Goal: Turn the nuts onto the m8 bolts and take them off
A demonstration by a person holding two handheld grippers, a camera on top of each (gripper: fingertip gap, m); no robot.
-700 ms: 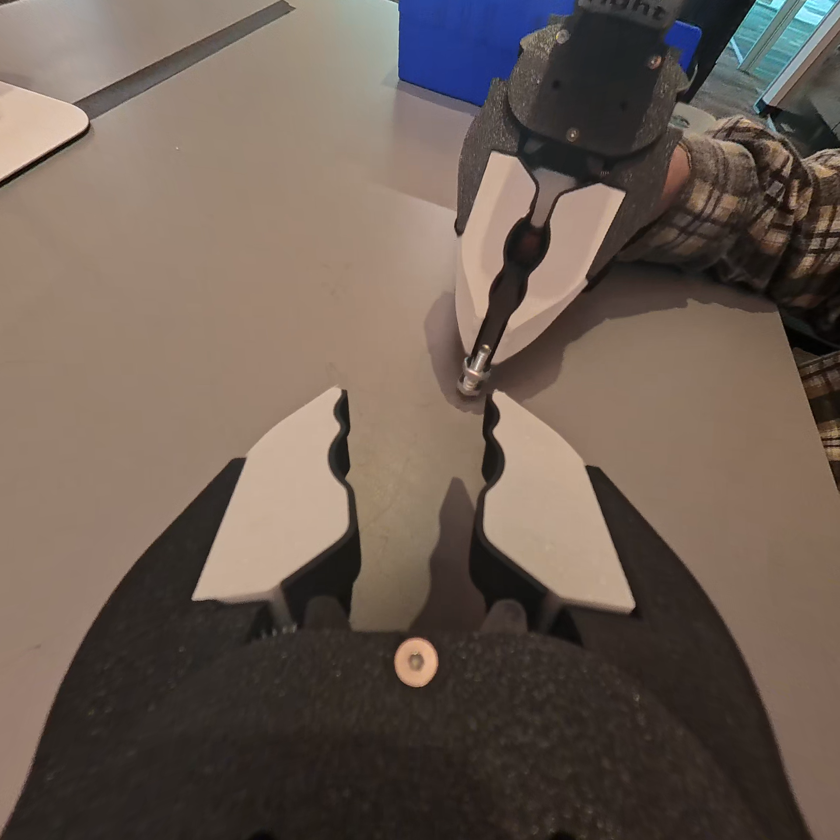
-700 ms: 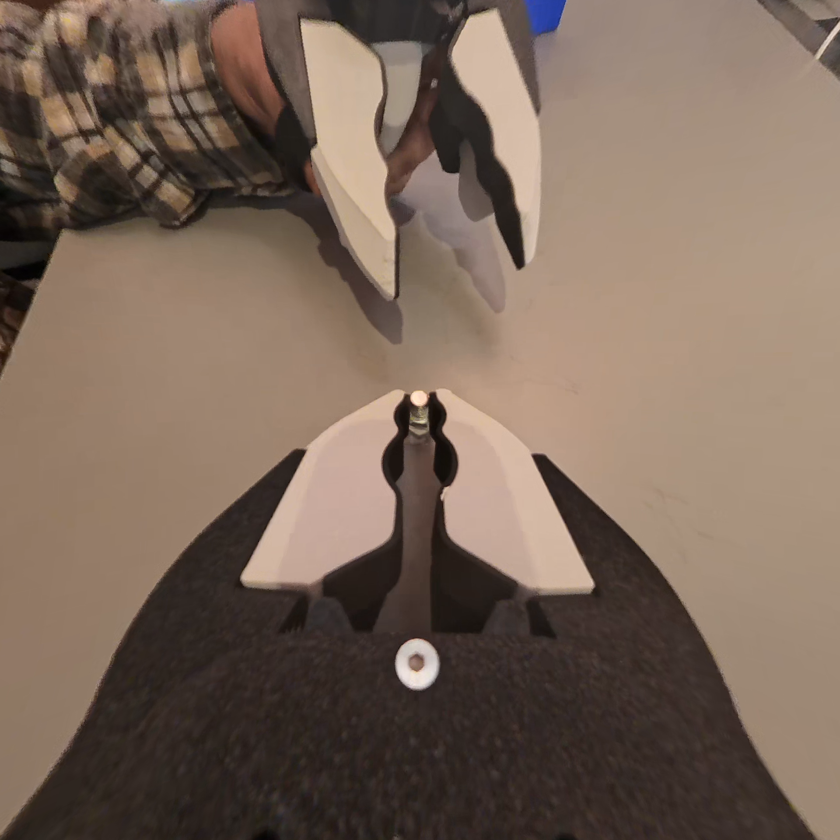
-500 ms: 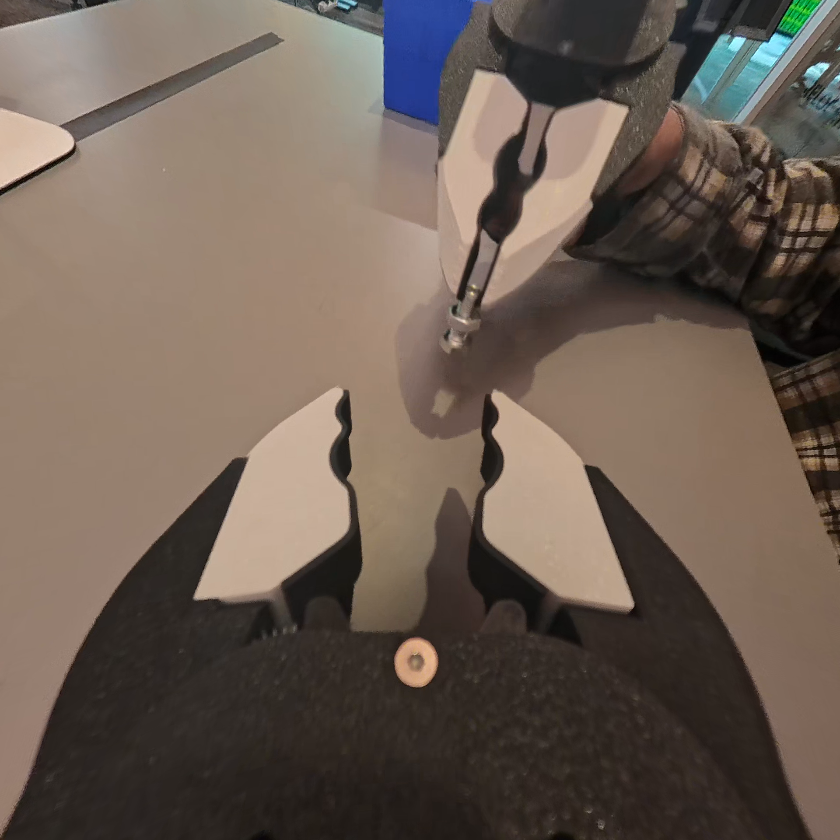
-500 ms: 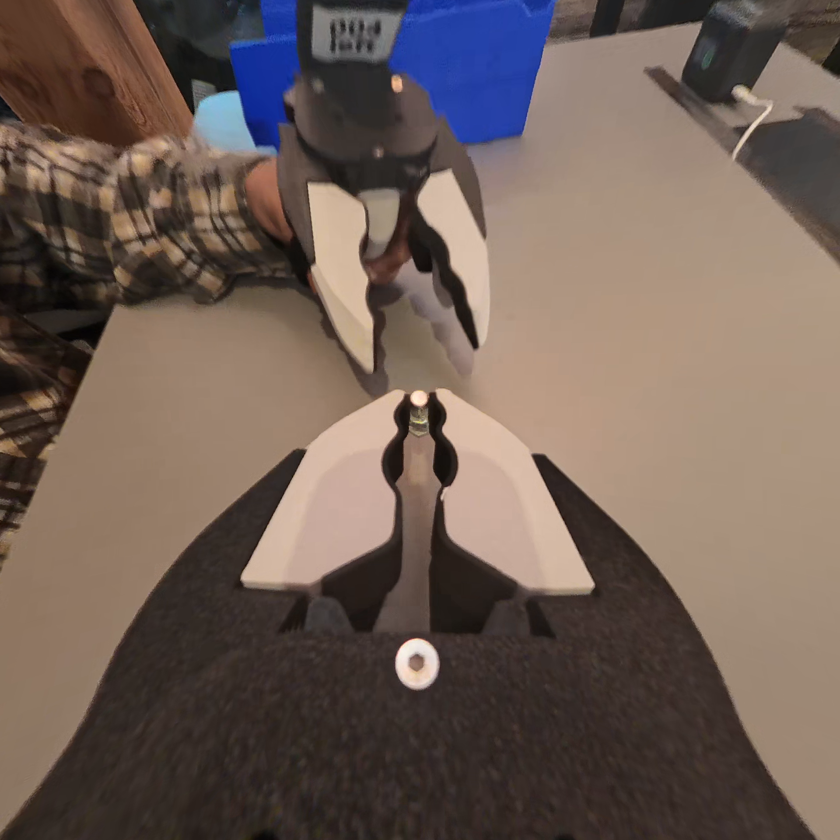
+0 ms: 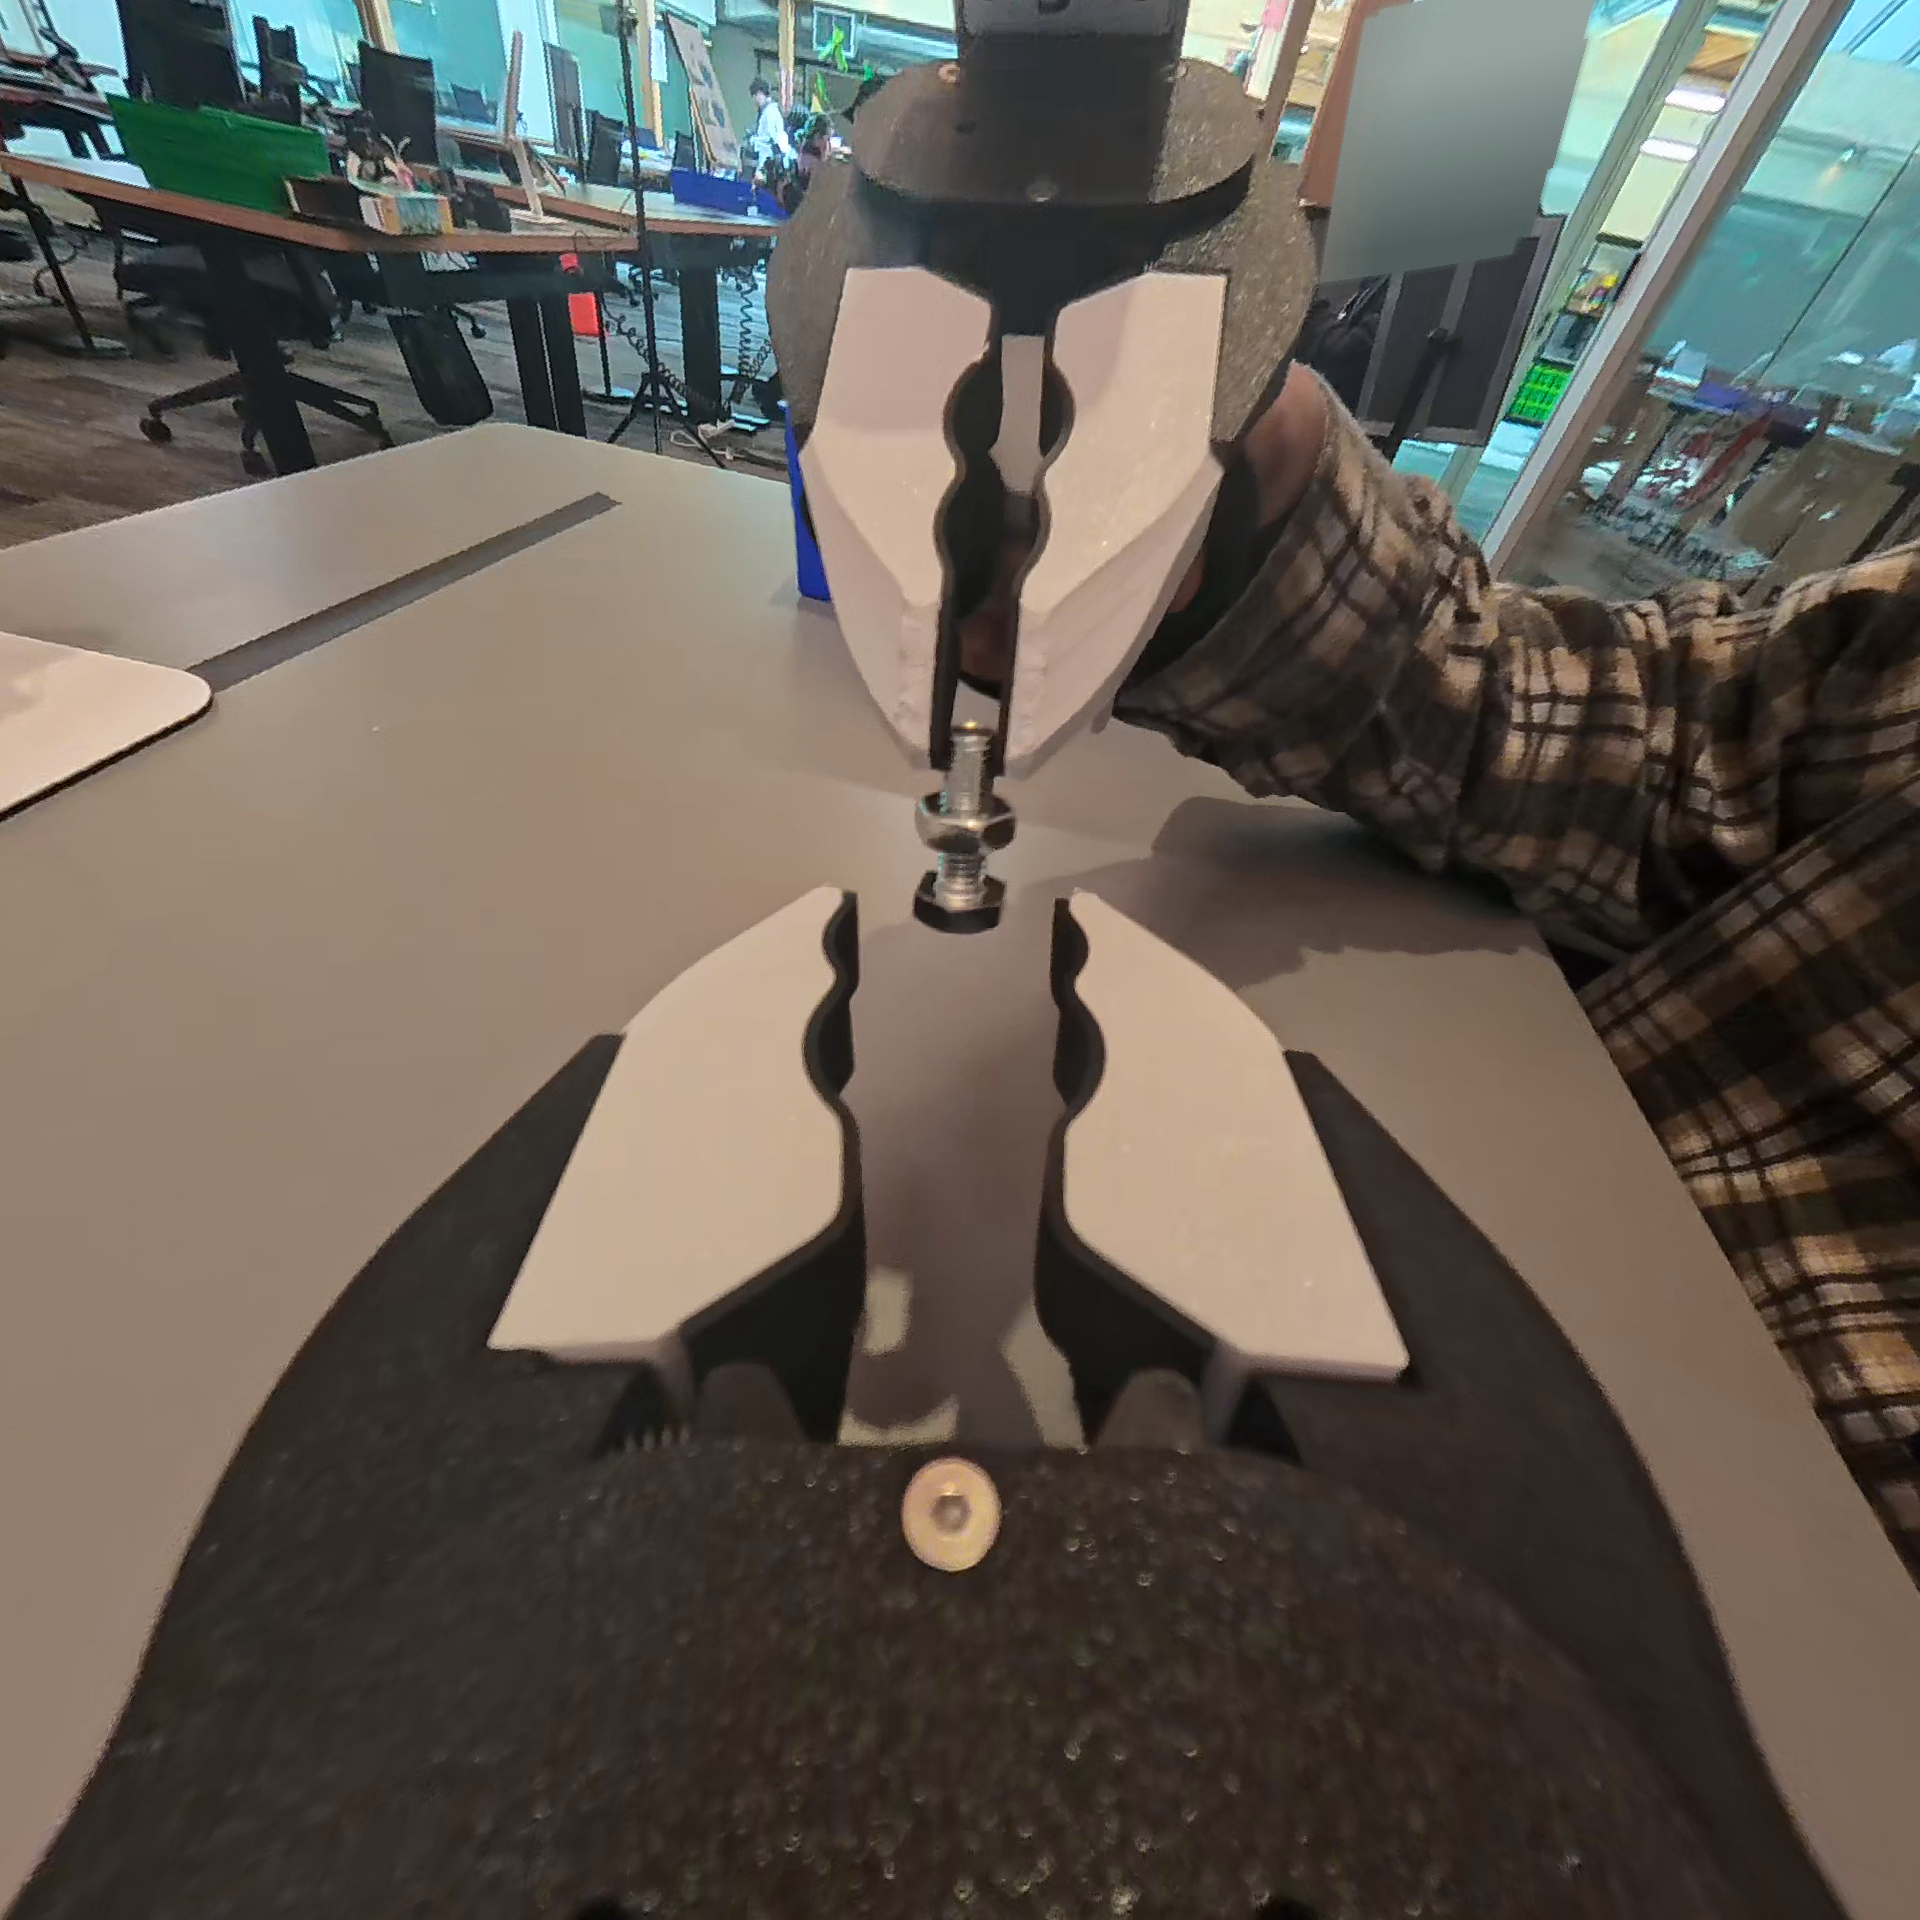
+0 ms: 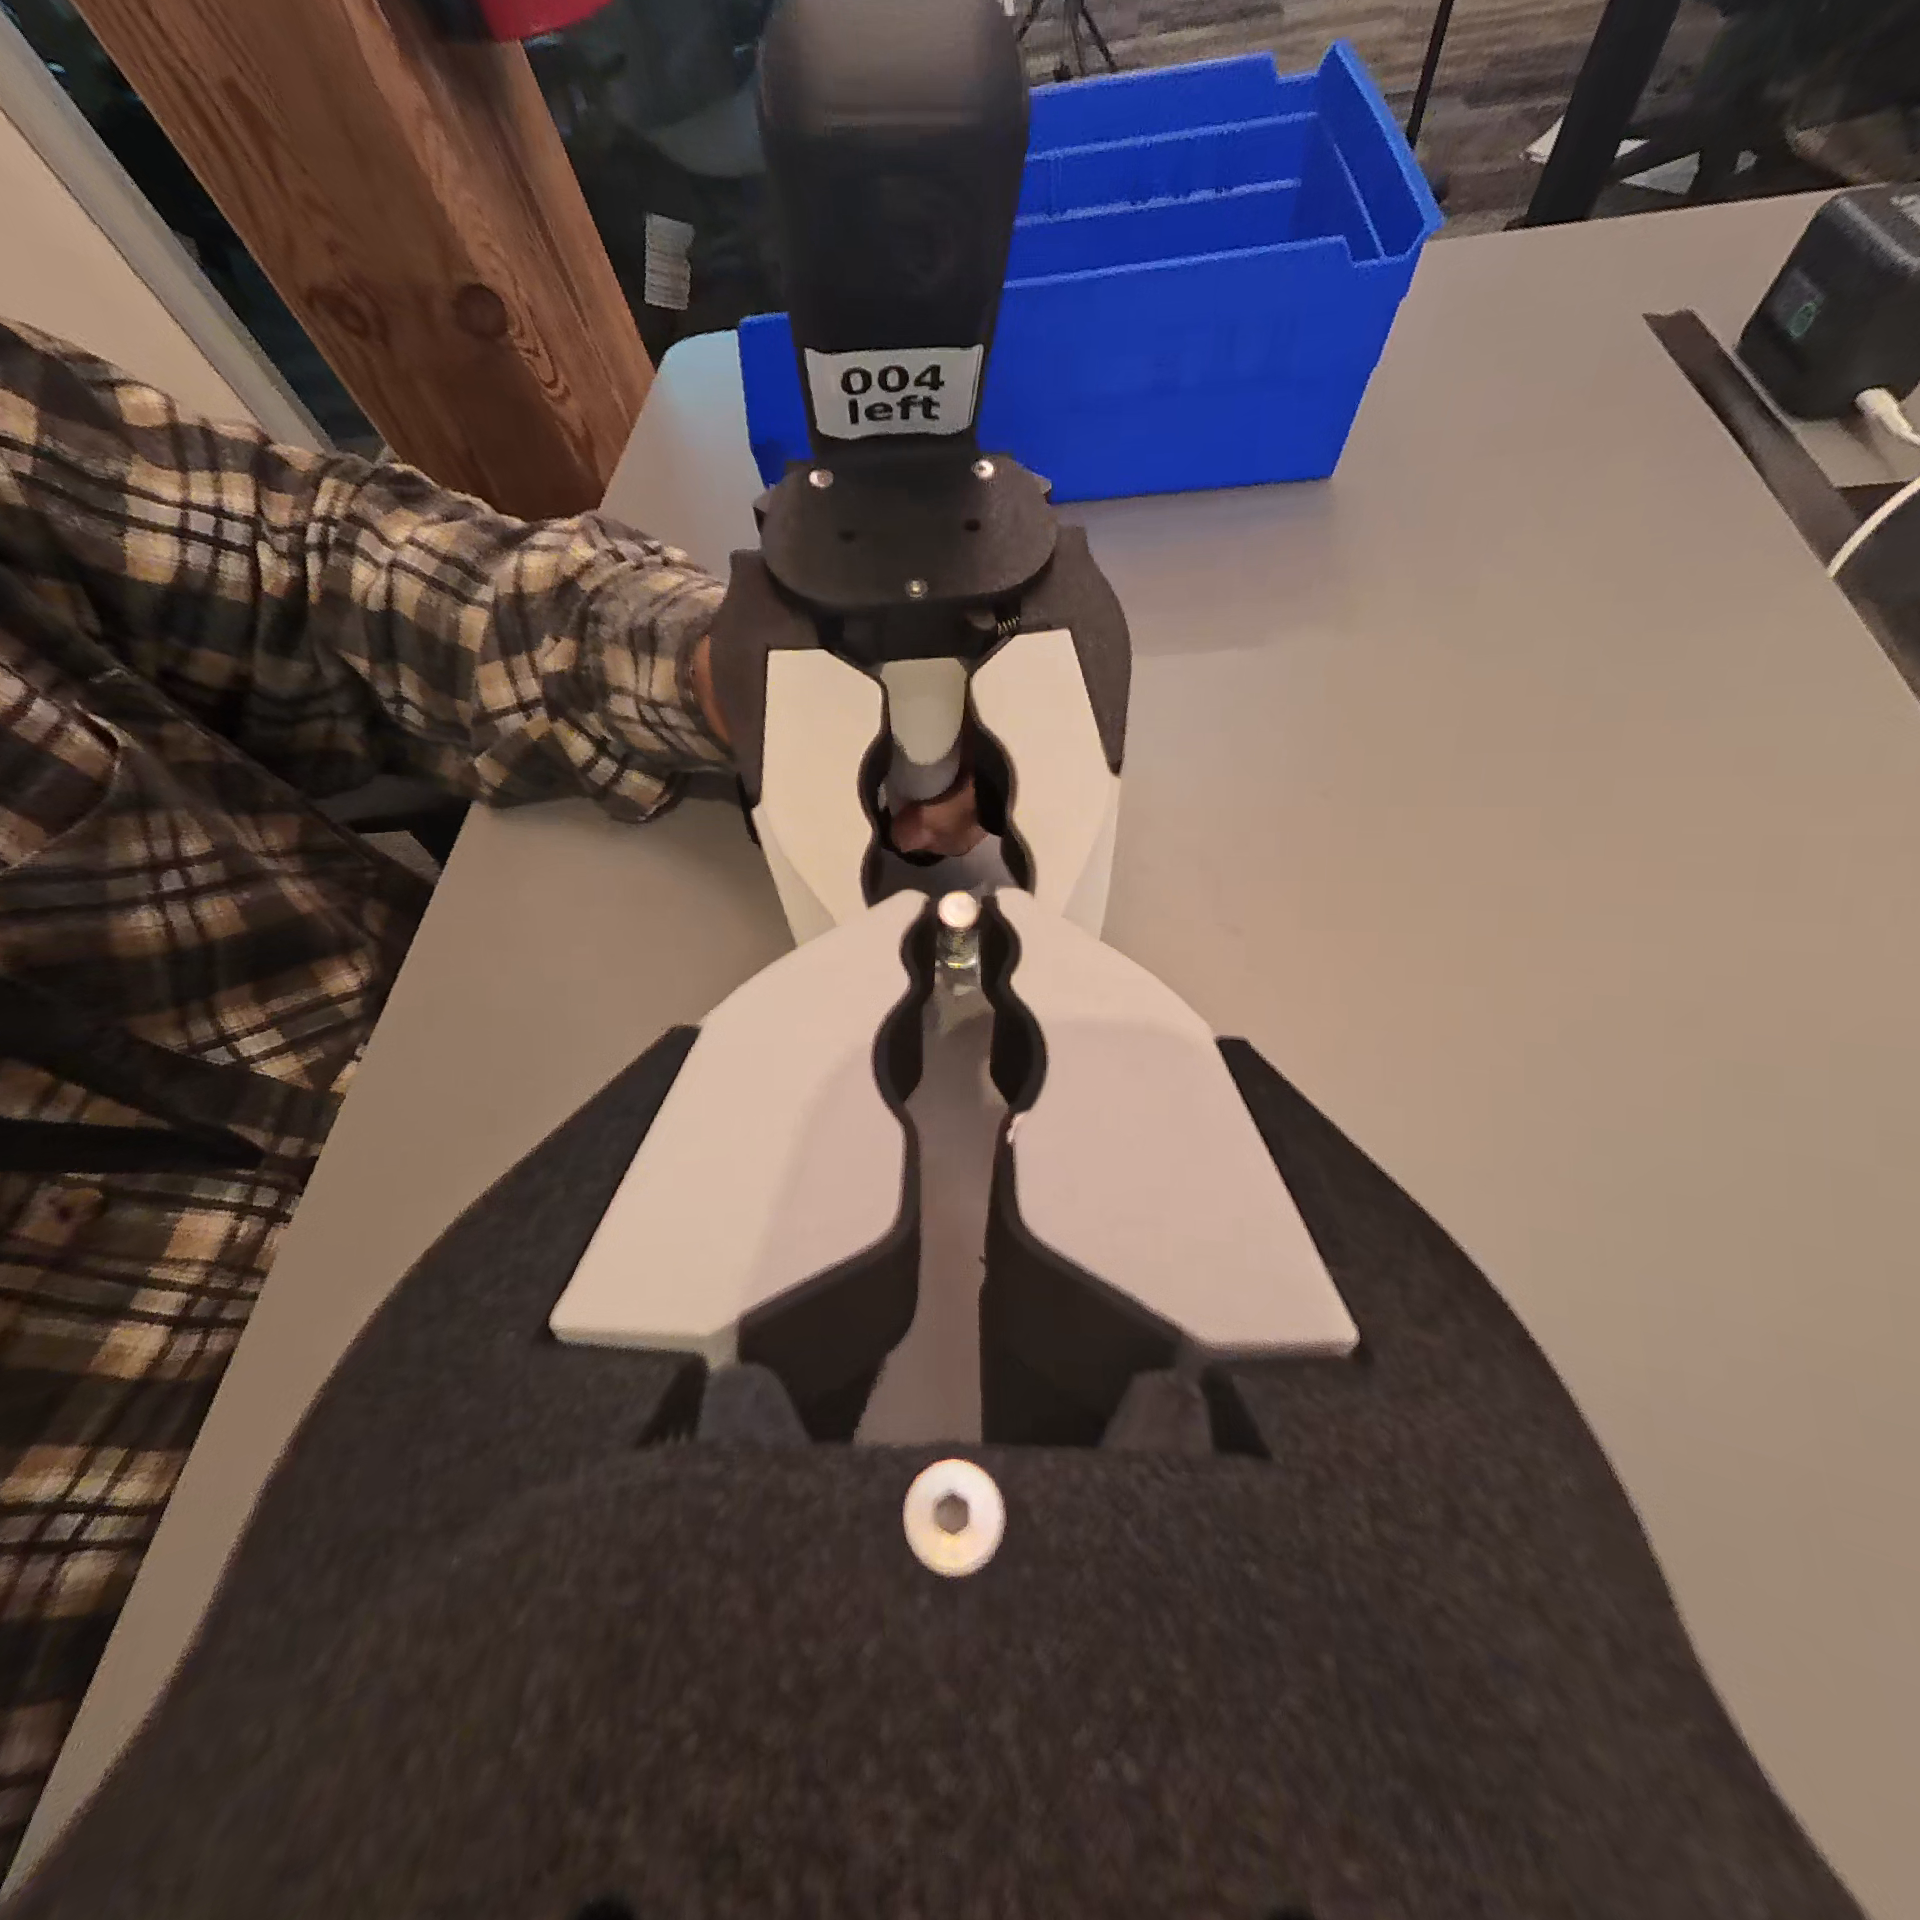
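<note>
Right claw: the right gripper (image 5: 966,753) is squeezed tight on the top end of the bolt (image 5: 961,831). Its two white fingers (image 5: 883,561) point down.
Bolt: it hangs straight down from the right claw, up in the air over the grey table (image 5: 416,831). Its flat head is at the bottom. In the right wrist view only the tip of the bolt (image 6: 954,914) shows between the white fingers.
Nut: the nut (image 5: 964,823) sits around the middle of the bolt, between the claw tips and the bolt head.
Left claw: the left gripper (image 5: 956,914) has its fingers wide apart and holds nothing. Its tips are on each side of the bolt head, just beside it. I cannot tell if they touch it.
Facing: the two claws point at each other, tip to tip.
Arms: a checked sleeve (image 5: 1507,748) reaches in behind the right claw. Another checked sleeve (image 6: 364,623) is behind the left gripper (image 6: 940,883).
Farther away: a blue bin (image 6: 1195,291) stands on the table behind the left claw. A wooden post (image 6: 364,208) stands next to it.
</note>
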